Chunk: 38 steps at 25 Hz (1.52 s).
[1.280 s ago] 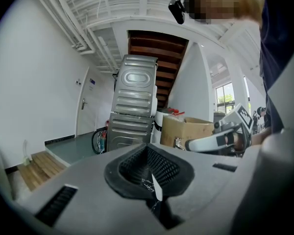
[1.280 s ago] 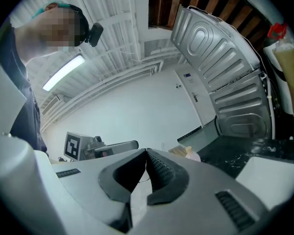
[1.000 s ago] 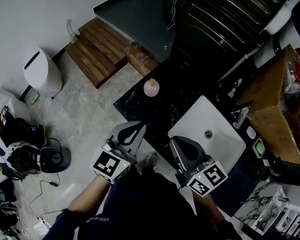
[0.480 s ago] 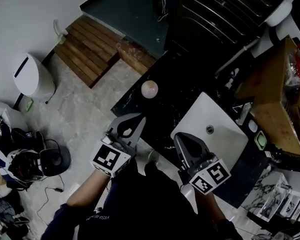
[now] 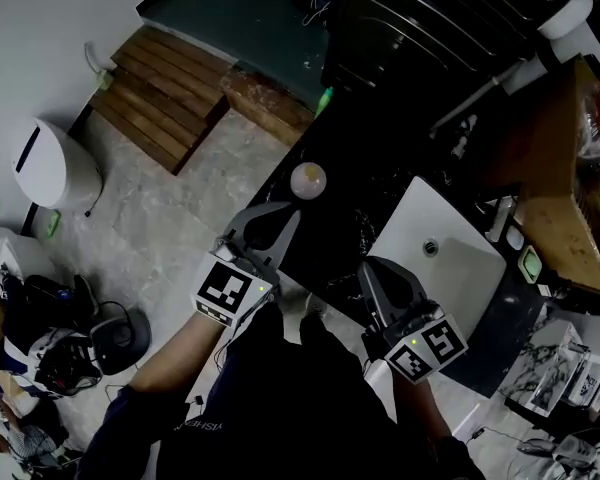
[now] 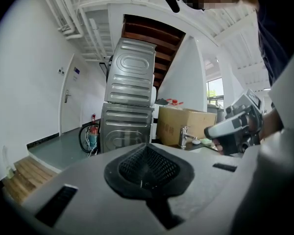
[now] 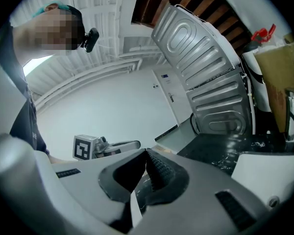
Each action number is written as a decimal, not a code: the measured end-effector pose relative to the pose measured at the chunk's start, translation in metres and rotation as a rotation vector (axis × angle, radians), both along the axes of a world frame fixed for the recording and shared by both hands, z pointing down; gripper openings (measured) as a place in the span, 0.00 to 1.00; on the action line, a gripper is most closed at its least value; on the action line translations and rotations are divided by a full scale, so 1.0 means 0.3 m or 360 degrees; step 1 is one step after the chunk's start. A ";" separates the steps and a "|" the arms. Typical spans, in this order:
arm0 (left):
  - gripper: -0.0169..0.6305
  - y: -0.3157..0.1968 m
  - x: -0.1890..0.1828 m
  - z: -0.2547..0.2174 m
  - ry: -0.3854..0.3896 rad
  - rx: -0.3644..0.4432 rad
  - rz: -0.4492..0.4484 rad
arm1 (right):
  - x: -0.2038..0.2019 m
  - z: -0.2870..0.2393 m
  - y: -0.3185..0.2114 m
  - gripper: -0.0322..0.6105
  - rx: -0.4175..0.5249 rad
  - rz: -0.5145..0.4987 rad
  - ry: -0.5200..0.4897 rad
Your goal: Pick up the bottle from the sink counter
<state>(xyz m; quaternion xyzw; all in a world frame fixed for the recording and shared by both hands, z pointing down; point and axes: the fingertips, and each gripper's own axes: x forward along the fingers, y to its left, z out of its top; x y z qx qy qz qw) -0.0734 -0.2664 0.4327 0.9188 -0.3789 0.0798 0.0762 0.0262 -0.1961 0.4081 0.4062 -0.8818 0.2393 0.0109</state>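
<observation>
The dark sink counter [image 5: 350,208] carries the white basin [image 5: 450,268] toward its right end; the bottle [image 5: 308,179] stands near the counter's left front edge, well apart from the basin. The left gripper [image 5: 272,226] hovers just short of the bottle, jaws pressed together on nothing; the right gripper [image 5: 382,280] hangs at the basin's near edge, likewise closed and empty. To reach well, I judge the left jaws must spread before advancing, then straddle the bottle's body low and level so that it does not tip. Only the bottle's top shows from above, so its height and shape are unclear; neither gripper view shows it at all.
</observation>
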 end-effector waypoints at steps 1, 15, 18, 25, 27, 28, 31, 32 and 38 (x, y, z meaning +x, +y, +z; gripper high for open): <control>0.04 -0.016 -0.001 0.008 -0.0005 -0.0006 0.0018 | -0.002 0.005 -0.008 0.09 -0.0007 0.0019 0.0004; 0.04 -0.177 0.018 0.183 -0.0067 -0.0030 0.0180 | 0.029 0.067 -0.072 0.09 -0.0088 0.0214 0.0039; 0.04 -0.194 0.022 0.212 -0.0073 -0.0031 0.0182 | 0.030 0.077 -0.076 0.09 -0.0104 0.0227 0.0040; 0.08 -0.212 0.024 0.236 -0.0062 -0.0012 0.0199 | 0.041 0.097 -0.069 0.09 -0.0133 0.0248 0.0061; 0.12 -0.216 0.029 0.241 -0.0056 -0.0012 0.0214 | 0.045 0.101 -0.068 0.09 -0.0140 0.0254 0.0065; 0.14 -0.218 0.032 0.245 -0.0057 -0.0012 0.0222 | 0.046 0.103 -0.068 0.09 -0.0143 0.0257 0.0066; 0.20 -0.221 0.042 0.266 -0.0070 -0.0024 0.0246 | 0.049 0.112 -0.062 0.09 -0.0153 0.0260 0.0069; 0.22 -0.222 0.046 0.275 -0.0074 -0.0031 0.0253 | 0.049 0.115 -0.060 0.09 -0.0157 0.0260 0.0070; 0.30 -0.238 0.065 0.316 -0.0105 -0.0048 0.0285 | 0.051 0.128 -0.062 0.09 -0.0181 0.0268 0.0054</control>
